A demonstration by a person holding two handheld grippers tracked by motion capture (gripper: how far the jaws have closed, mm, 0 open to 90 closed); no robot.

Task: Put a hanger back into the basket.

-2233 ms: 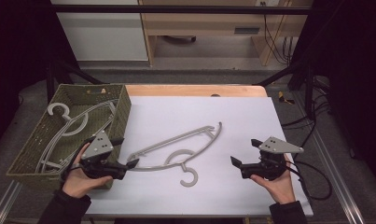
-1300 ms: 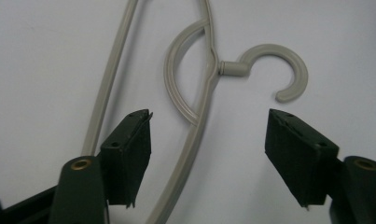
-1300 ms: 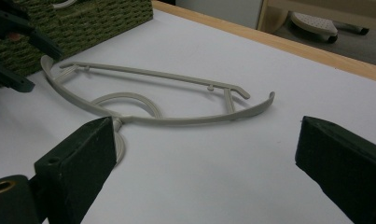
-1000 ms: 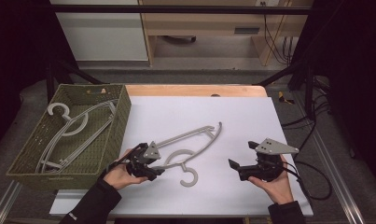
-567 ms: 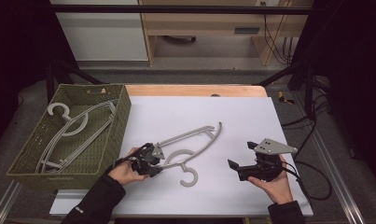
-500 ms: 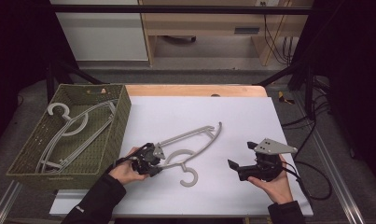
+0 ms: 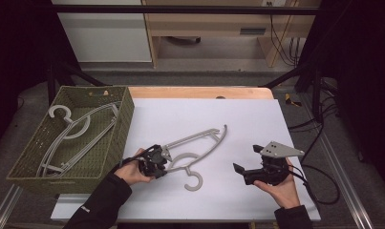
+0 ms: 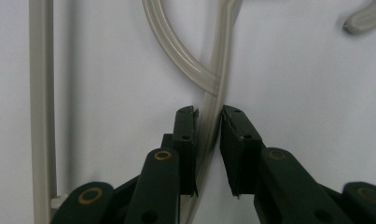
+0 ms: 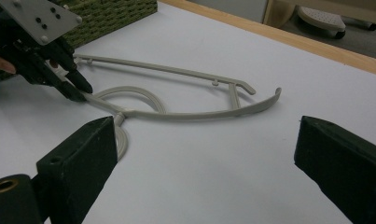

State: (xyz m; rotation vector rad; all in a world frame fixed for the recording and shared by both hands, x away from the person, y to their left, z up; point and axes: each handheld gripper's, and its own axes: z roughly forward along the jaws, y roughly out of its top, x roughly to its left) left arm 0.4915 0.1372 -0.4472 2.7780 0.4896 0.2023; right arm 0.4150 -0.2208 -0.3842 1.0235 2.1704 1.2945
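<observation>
Clamping the grey hanger (image 7: 192,151) by its thin shoulder bar, the left claw (image 8: 209,135) had just squeezed closed, probably for lifting it off the desk (image 7: 257,119) toward the basket (image 7: 30,162); right claw (image 9: 204,154) waited wide apart.

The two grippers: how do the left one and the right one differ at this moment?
The left gripper has its jaws nearly shut around the grey hanger on the table, having just been closing; the right gripper has wide-open jaws with nothing between them. The left gripper sits at the hanger's arm, while the right gripper waits apart from it. Both have black jaws and are hand-held.
</observation>
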